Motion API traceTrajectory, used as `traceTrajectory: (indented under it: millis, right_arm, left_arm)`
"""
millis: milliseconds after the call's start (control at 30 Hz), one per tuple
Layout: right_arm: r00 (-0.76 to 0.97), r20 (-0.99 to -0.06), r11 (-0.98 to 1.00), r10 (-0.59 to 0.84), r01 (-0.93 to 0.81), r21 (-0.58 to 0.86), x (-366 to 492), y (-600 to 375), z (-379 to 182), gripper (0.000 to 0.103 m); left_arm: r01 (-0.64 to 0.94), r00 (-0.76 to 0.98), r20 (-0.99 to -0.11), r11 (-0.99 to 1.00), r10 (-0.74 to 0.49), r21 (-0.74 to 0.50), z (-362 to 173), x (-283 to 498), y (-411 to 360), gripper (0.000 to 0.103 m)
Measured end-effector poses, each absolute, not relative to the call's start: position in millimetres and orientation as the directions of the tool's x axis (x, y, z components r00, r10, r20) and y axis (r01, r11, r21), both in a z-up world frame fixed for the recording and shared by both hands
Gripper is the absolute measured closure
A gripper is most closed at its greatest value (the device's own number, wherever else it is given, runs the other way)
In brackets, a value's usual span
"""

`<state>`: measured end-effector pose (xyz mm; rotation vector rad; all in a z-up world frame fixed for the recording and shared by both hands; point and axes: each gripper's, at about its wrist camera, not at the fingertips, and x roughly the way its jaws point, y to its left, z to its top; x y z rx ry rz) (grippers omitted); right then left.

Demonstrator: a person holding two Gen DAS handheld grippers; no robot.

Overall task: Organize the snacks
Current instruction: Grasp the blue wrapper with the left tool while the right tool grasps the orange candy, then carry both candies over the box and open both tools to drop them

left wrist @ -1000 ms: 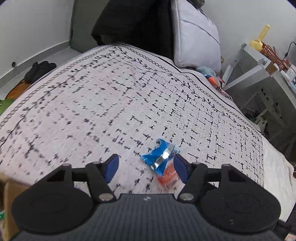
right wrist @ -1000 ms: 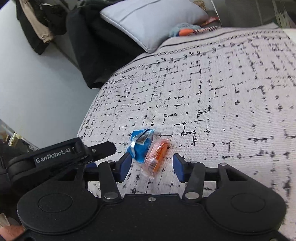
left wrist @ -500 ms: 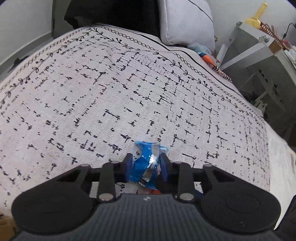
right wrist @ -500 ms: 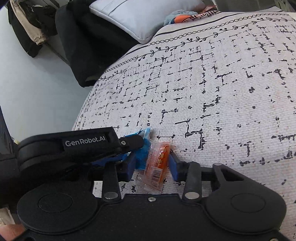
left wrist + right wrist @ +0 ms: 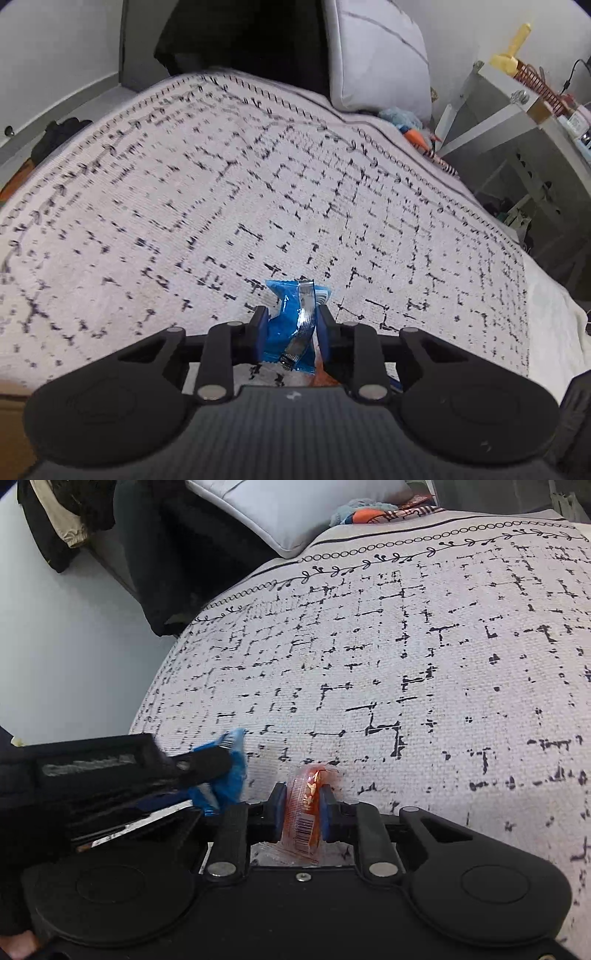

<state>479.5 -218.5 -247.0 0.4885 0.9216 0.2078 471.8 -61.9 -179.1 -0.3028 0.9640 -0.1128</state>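
A blue snack packet [image 5: 293, 325] with a silver seam is pinched between the blue pads of my left gripper [image 5: 291, 321], which is shut on it just above the patterned bedspread [image 5: 258, 206]. My right gripper [image 5: 300, 803] is shut on an orange snack packet [image 5: 308, 808] with a barcode on its near end. In the right wrist view the left gripper [image 5: 207, 768] reaches in from the left with the blue packet [image 5: 231, 775] in its fingers, close beside the orange one. A sliver of orange packet [image 5: 320, 373] shows under the left gripper's right finger.
A grey pillow [image 5: 376, 59] and dark clothing [image 5: 251, 40] lie at the head of the bed. Small colourful items [image 5: 410, 125] sit by the pillow. A white shelf unit [image 5: 517, 122] stands to the right. A cardboard box edge [image 5: 11, 428] shows at lower left.
Both grippers, open around the packets one second ago, have shut: left on the blue packet, right on the orange one. The blue packet now stands lifted off the bedspread.
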Motion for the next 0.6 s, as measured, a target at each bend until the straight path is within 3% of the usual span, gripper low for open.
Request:
traceTrajectory:
  millis: [600]
  right_arm:
    - [0.719,-0.609,0.914,0.334,-0.089,0.396,398,-187,-145,0.085]
  left_arm:
    - [-0.067,0.690,-0.696,0.940,-0.198,-0.334,-78,367,-1,0.077]
